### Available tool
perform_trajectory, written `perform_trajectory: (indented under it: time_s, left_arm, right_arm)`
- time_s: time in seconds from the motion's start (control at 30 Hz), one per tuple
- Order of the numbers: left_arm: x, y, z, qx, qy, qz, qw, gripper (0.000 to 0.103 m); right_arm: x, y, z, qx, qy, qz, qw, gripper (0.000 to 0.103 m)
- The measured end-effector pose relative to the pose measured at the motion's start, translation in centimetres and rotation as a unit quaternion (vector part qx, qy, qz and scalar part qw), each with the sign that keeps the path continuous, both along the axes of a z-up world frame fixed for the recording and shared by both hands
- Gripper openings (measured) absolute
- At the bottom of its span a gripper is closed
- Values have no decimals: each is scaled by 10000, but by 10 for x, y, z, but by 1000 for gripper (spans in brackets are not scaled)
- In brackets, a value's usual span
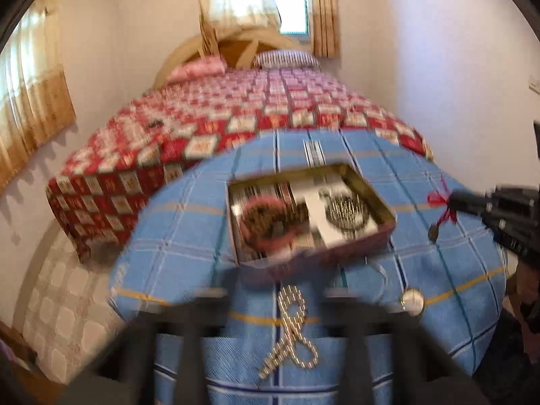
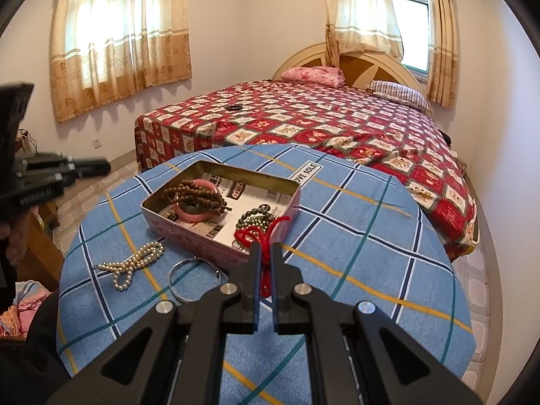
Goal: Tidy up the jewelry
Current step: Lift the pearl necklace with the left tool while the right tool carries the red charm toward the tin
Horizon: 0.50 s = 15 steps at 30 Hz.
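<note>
Jewelry lies partly sorted: a pink tin box (image 2: 216,236) with a gold-coloured inner rim sits open on the blue plaid tablecloth (image 2: 371,253), its floor lined with printed paper. Inside, toward the far left corner, a long string of brown wooden beads (image 2: 199,195) is heaped over a pink bangle (image 2: 195,216). Toward the near right corner lies a bracelet of dark green beads (image 2: 256,212), with small metal beads beside it.

A red knotted cord (image 2: 251,234) hangs over that near corner of the box, and the right gripper (image 2: 266,253) is clamped on it, fingers pressed together with the cord running down between them; in the left wrist view a dark pendant (image 1: 433,233) dangles from the cord.

Outside the box, a pearl necklace (image 2: 135,263) lies looped on the cloth just left of the tin, and a thin silver bangle (image 2: 189,278) rests near the tin's front wall.

Above the pearls, the left gripper (image 1: 275,295) has its fingers spread well apart, with nothing between them; that view is blurred.

Behind the table stands a bed with a red checked cover (image 2: 320,125).
</note>
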State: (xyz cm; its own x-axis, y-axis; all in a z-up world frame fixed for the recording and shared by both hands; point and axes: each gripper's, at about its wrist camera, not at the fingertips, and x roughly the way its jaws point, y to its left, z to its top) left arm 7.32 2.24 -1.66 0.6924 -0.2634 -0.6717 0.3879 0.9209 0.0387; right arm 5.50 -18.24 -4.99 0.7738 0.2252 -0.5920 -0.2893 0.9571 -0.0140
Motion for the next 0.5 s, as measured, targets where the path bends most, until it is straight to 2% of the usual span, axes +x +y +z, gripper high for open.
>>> perform_trajectory:
  time_s: [0.03,0.27,0.3,0.33,0.4,0.47,0.5]
  left_arm:
    - [-2,1,-8,-40,6,47,10000,75]
    - [0,-10,-59,128,529,56,9985,72]
    - [2,-12,-68,188,630,58,9978,62]
    - [5,-14,-74,219,749,62,9969,48]
    - [9,-15,-87,241,1005,63,9946,36]
    - [8,-15,-92,248,984,76,9948,34]
    - [7,-15,-91,261,982,70,9948,28]
  right_arm:
    - [0,0,-2,4,19,-3,10000,6]
    - [0,3,-9,12,124,15,9999,6]
    - [0,3,-10,18,132,21,9999,6]
    - [0,3,-10,23,132,24,9999,6]
    - [-1,5,-10,26,134,35,9999,6]
    - [-2,6,-10,27,134,48,9999,6]
    - [-2,7,-10,28,134,56,9999,6]
